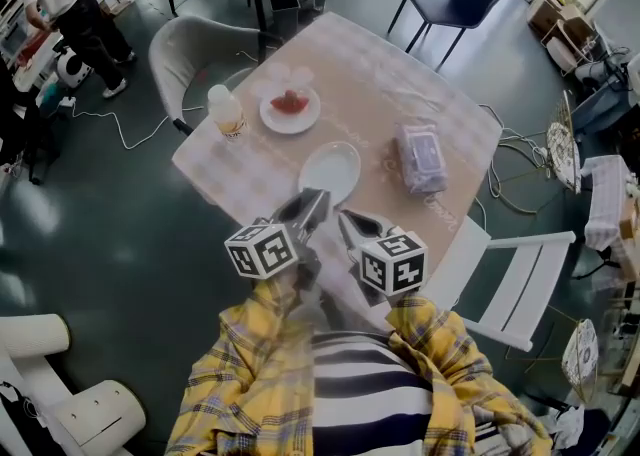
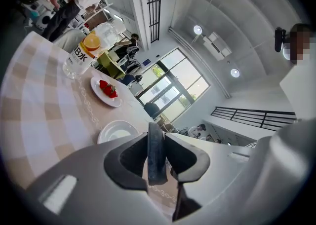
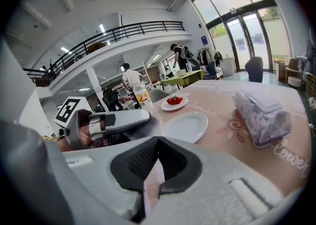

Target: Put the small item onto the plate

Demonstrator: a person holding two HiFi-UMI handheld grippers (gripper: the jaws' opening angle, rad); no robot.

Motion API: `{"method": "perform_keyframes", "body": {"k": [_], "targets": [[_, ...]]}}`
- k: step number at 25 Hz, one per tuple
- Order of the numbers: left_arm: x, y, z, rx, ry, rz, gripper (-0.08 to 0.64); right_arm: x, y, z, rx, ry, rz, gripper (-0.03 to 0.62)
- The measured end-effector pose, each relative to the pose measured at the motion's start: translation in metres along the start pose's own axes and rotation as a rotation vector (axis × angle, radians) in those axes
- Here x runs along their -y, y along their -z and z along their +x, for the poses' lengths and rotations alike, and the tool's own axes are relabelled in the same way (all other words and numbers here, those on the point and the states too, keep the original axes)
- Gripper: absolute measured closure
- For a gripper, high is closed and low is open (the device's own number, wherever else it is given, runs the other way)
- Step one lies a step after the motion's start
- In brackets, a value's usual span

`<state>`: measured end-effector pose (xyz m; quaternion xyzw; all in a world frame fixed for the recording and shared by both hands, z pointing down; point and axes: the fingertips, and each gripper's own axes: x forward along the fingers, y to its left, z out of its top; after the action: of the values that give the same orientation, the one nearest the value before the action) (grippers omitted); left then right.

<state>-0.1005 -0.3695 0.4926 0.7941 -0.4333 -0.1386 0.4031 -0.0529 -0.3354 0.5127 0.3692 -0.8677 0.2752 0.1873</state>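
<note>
Left tool (image 2: 156,135) clamps the small dark item (image 2: 156,160) beside the plate (image 2: 105,133); right tool (image 3: 158,140) closed.

I look steeply down on the beige checked table (image 1: 380,94); both low gripper views share its white oval plate (image 3: 186,126).

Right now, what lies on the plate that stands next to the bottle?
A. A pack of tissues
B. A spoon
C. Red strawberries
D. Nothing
C: the strawberries lie on the far plate beside the bottle, while the nearer plate is bare.
</note>
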Motion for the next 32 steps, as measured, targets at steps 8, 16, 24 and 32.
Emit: {"method": "perform_keyframes", "body": {"k": [8,16,24,32], "targets": [[-0.02,-0.013,0.027,-0.035,0.009,-0.015,0.468,0.016,-0.019,0.022,0.004,0.037,0.022,0.595],[-0.032,-0.011,0.053,-0.128,-0.015,0.047,0.466,0.033,-0.022,0.03,0.008,0.071,0.062,0.595],[-0.038,-0.012,0.071,-0.181,-0.018,0.058,0.466,0.044,-0.022,0.037,-0.004,0.093,0.071,0.595],[-0.041,-0.004,0.079,-0.308,-0.037,0.131,0.465,0.054,-0.021,0.057,-0.046,0.114,0.064,0.595]]}}
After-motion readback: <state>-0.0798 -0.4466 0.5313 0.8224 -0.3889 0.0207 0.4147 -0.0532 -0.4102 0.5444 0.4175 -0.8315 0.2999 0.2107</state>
